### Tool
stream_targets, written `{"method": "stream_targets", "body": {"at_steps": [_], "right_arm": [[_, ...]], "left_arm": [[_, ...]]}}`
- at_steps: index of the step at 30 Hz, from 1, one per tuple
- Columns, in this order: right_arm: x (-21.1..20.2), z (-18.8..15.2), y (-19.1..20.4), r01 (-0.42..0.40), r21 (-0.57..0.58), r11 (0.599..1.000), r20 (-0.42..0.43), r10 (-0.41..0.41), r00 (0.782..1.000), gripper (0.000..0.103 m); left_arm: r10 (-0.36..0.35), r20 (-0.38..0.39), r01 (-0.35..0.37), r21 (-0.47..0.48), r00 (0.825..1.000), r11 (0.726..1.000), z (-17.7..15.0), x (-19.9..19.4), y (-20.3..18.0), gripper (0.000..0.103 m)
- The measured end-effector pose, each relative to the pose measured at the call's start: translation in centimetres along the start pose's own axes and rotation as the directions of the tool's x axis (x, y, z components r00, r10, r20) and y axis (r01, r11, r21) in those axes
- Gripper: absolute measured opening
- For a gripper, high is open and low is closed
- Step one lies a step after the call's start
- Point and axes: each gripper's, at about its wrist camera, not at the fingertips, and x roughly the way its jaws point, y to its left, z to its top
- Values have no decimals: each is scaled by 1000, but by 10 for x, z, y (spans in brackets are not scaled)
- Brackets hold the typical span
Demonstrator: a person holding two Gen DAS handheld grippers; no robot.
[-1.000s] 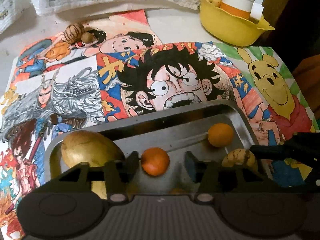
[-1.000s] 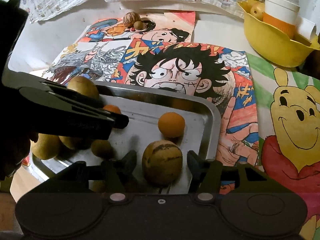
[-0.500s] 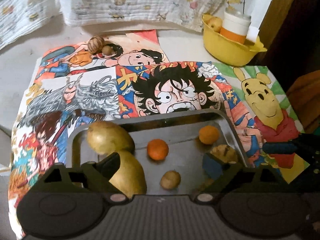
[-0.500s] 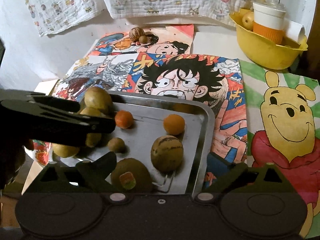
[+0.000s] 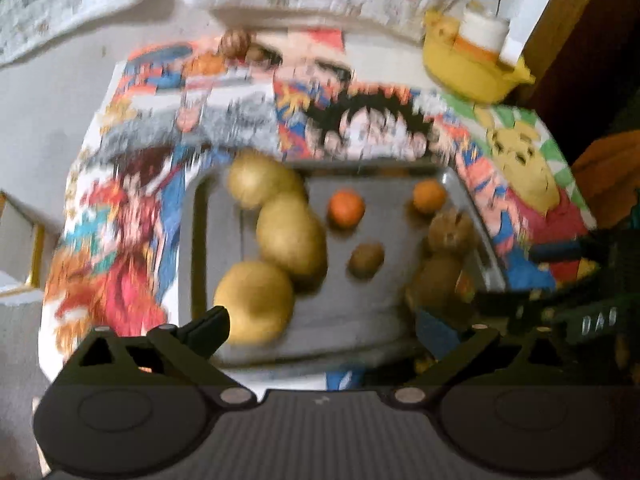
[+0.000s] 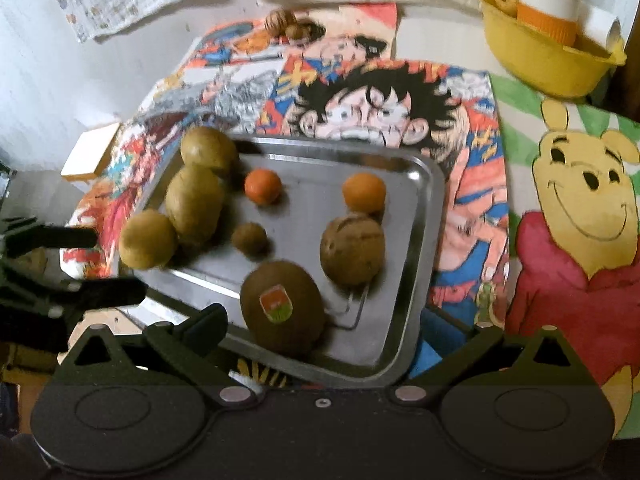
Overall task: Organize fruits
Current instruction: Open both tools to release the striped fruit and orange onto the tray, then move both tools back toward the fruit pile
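A metal tray [image 6: 432, 208] on a cartoon-print mat holds three yellow-green fruits [image 6: 194, 204], two oranges [image 6: 262, 186], a small brown fruit [image 6: 249, 238], a striped brown fruit [image 6: 352, 256] and a brown stickered fruit [image 6: 282, 308]. My right gripper [image 6: 328, 328] hangs over the tray's near edge. Its jaws are opening, and the stickered fruit lies between them untouched. My left gripper [image 5: 324, 328] hovers over the tray [image 5: 200, 240] near a yellow-green fruit [image 5: 254, 300]; its jaws are opening around nothing. That view is blurred.
A yellow bowl [image 6: 540, 64] with a cup and a pale fruit stands at the back right. A striped fruit [image 6: 280, 20] and a small brown one [image 6: 294, 32] lie on the mat's far edge. A small block [image 6: 94, 152] sits left of the mat.
Both grippers opened wide and drew back from the tray. The left one let go of an orange, the right one of the striped brown fruit; both fruits now rest on the tray.
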Motion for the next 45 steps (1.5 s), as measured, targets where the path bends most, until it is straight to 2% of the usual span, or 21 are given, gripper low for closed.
{"method": "stream_targets", "body": {"at_steps": [5, 9, 20, 28, 34, 39, 45], "right_arm": [[4, -4, -3, 14, 26, 1000, -48, -12, 999, 102], [4, -4, -5, 25, 34, 999, -55, -23, 998, 102], [1, 14, -4, 47, 48, 998, -2, -47, 999, 102], [6, 39, -1, 53, 65, 996, 52, -57, 997, 102], [13, 64, 2, 50, 57, 997, 80, -54, 995, 102], [14, 87, 2, 52, 65, 997, 115, -60, 992, 102], [17, 108, 1, 52, 78, 996, 145, -63, 987, 102]], "left_arm": [[21, -80, -23, -26, 997, 999, -15, 7, 9, 102], [45, -115, -52, -56, 992, 997, -19, 9, 18, 102], [84, -159, -95, -58, 984, 994, -7, 11, 36, 102], [118, -151, -126, -43, 981, 991, 9, 8, 50, 102], [148, -127, -157, -67, 981, 985, 27, 5, 67, 102], [171, -89, -179, -83, 981, 980, 53, 3, 80, 102], [180, -37, -182, -53, 983, 982, 91, 4, 86, 102]]}}
